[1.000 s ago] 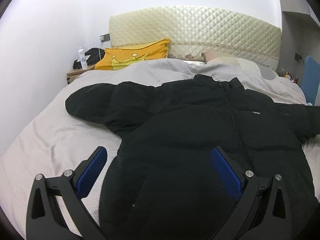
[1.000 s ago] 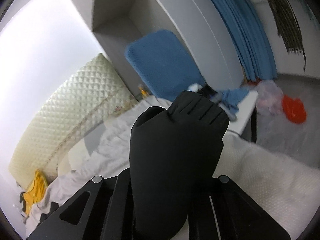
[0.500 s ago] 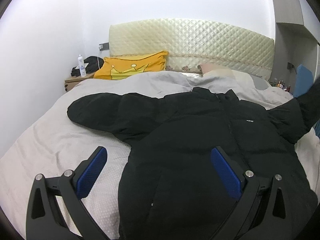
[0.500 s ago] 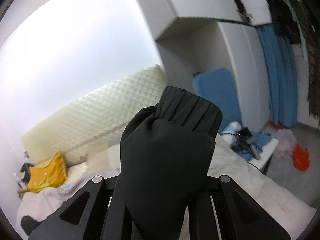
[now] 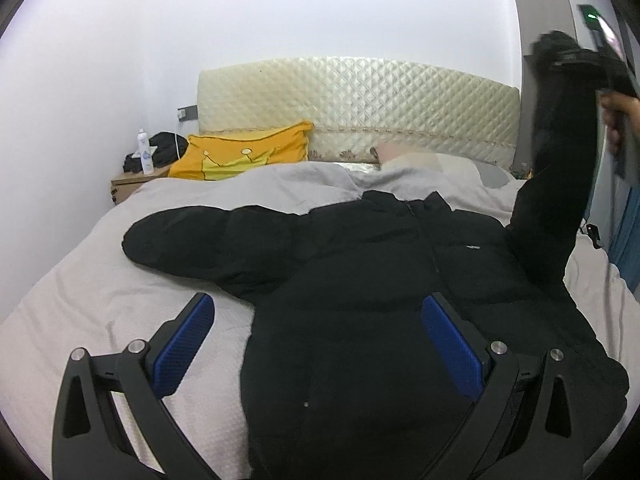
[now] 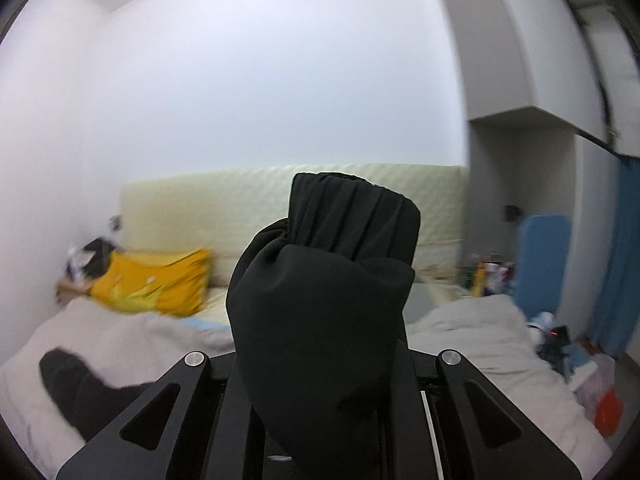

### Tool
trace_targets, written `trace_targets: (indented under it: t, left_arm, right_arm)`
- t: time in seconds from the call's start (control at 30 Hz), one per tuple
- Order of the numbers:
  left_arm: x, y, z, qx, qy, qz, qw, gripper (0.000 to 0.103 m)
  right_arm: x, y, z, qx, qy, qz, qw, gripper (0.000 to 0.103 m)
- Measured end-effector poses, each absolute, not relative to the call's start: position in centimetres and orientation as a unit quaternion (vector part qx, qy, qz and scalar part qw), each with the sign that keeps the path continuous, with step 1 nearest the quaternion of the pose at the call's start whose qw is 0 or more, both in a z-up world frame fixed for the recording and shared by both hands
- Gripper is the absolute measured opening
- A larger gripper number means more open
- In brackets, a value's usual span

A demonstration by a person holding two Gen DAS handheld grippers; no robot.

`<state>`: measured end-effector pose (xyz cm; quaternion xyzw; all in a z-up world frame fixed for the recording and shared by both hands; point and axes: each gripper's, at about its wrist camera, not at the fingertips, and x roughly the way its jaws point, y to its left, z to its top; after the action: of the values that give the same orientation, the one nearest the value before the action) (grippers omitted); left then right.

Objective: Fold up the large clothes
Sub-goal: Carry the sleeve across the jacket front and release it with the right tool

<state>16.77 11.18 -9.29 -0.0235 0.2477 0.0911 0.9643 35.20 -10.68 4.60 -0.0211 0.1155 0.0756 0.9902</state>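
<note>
A black puffer jacket (image 5: 380, 280) lies front up on the grey bed (image 5: 80, 292), its collar toward the headboard. Its left sleeve (image 5: 200, 240) stretches flat over the bedcover. My left gripper (image 5: 320, 344) is open and empty, hovering above the jacket's lower body. My right gripper (image 6: 320, 364) is shut on the jacket's right sleeve cuff (image 6: 340, 248) and holds it high in the air. In the left wrist view that raised sleeve (image 5: 552, 184) stands up from the shoulder at the right, with the right gripper (image 5: 576, 60) at its top.
A quilted cream headboard (image 5: 360, 108) and a yellow pillow (image 5: 240, 156) are at the far end of the bed. A nightstand (image 5: 132, 180) with a bottle stands at the far left. A blue chair (image 6: 540, 256) and cluttered items are on the right side.
My right gripper has lifted the sleeve cuff high off the bed and swung to face the headboard. My left gripper has pulled back a little and stays open.
</note>
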Motion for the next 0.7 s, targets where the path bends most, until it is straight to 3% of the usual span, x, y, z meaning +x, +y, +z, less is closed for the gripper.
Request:
trace_targets:
  t: [0.33,0.7]
  left_arm:
    - [16.2,13.0,-9.7,-0.045,0.254,0.092,0.962,0.103]
    - [16.4,14.6,-10.1,-0.066,0.263,0.095,0.958,0.103]
  right_arm:
    - [35.6,2.8,-2.2,-0.058,0.168,0.151,0.972,0.010]
    - [35.1,9.7,-11.6,-0.044,0.244,0.193,0.949,0.012]
